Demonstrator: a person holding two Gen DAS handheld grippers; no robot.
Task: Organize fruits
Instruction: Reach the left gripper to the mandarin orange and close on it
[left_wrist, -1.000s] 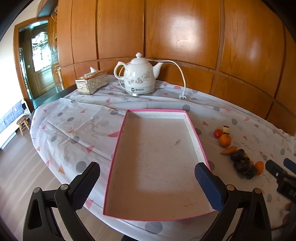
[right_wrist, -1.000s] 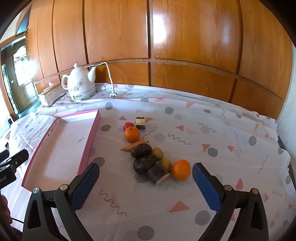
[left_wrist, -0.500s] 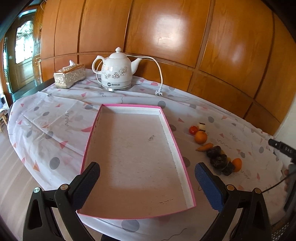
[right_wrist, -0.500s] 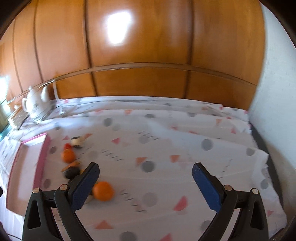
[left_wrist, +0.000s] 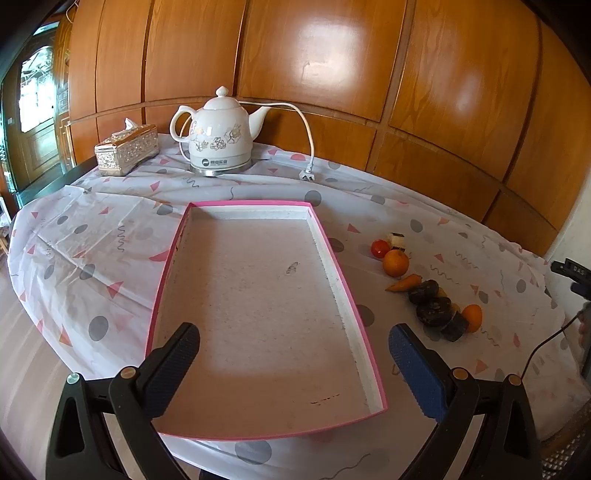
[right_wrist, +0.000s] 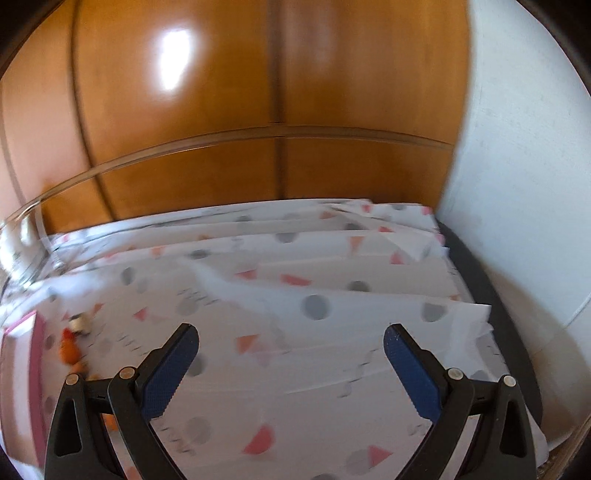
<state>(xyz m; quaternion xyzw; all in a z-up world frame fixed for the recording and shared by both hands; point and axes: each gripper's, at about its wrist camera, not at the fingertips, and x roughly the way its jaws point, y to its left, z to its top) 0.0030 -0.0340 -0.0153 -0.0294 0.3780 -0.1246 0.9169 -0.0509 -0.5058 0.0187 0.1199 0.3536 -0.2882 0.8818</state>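
Observation:
A pink-rimmed tray (left_wrist: 334, 269) lies empty on the table in the left wrist view. To its right sits a cluster of produce: a tomato (left_wrist: 379, 248), an orange (left_wrist: 395, 262), a small carrot (left_wrist: 404, 283), dark pieces (left_wrist: 434, 311) and a second orange (left_wrist: 472, 316). My left gripper (left_wrist: 294, 349) is open and empty over the tray's near end. My right gripper (right_wrist: 291, 350) is open and empty over bare tablecloth at the table's right end; the fruit (right_wrist: 69, 350) shows blurred at its far left.
A white kettle (left_wrist: 218, 136) with a cord and plug and a tissue box (left_wrist: 127, 148) stand at the back. Wood panelling runs behind the table. A white wall (right_wrist: 524, 184) borders the table's right edge. Part of the right gripper (left_wrist: 572, 273) shows at the far right.
The right gripper has swung to the right, away from the fruit, which slid to its left edge. The left gripper has shifted slightly, bringing the tray more central.

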